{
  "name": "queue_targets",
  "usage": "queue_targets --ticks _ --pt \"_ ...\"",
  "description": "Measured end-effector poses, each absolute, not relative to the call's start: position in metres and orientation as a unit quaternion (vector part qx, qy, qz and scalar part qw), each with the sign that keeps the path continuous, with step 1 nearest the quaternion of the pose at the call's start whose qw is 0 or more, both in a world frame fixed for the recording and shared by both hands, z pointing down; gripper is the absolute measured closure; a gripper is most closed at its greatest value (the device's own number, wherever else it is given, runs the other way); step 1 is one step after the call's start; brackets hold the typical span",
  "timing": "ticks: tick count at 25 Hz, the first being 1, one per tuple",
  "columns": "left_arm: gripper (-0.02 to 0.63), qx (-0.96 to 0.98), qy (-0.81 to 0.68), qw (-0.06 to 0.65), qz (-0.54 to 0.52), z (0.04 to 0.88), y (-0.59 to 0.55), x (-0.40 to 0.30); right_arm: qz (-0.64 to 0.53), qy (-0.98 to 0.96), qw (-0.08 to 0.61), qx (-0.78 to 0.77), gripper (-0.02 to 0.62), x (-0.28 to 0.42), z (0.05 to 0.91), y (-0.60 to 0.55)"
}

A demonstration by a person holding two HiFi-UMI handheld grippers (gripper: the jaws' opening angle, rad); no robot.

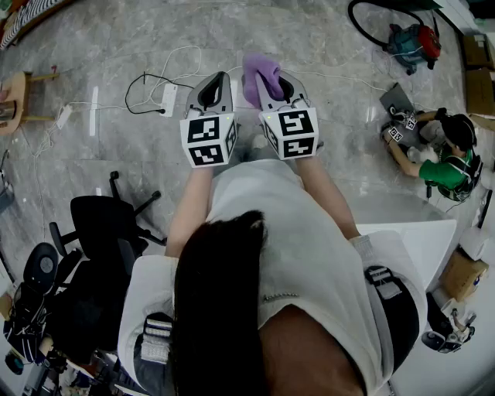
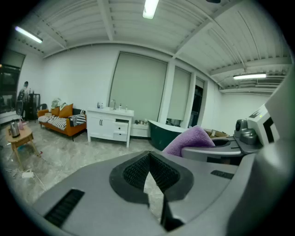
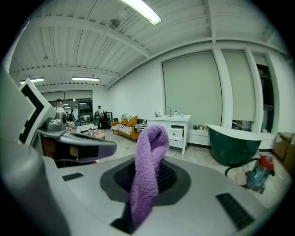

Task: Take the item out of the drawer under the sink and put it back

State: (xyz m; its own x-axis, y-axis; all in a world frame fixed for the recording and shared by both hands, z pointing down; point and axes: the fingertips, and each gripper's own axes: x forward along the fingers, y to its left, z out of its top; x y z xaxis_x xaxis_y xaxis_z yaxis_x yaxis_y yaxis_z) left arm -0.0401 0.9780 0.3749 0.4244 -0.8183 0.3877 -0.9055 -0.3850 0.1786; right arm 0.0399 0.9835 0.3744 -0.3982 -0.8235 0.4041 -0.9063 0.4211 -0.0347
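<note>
Your right gripper [image 1: 272, 87]: jaws clamped on purple towel [image 3: 147, 161], which stands up in fold above pads; its lower end is hidden down between jaws. Your left gripper [image 2: 149, 161]: jaws closed tip to tip, nothing between. Sink cabinet [image 2: 110, 125] well apart across room; drawers too small to read.

Bright, even indoor light from ceiling tubes [image 2: 150, 8], tubes blown out. Faint soft shadows on floor [image 1: 116, 46]. Gripper views fisheye: bowed lines, black vignetted corners. Slight overall softness.
</note>
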Motion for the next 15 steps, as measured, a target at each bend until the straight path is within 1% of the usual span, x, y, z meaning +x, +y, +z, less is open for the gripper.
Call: queue_targets --ticks 15 --pt "0.601 0.820 -0.526 0.189 0.124 0.3803 0.9776 -0.0395 0.133 -0.822 0.169 0.527 0.537 0.0424 0.3804 0.9830"
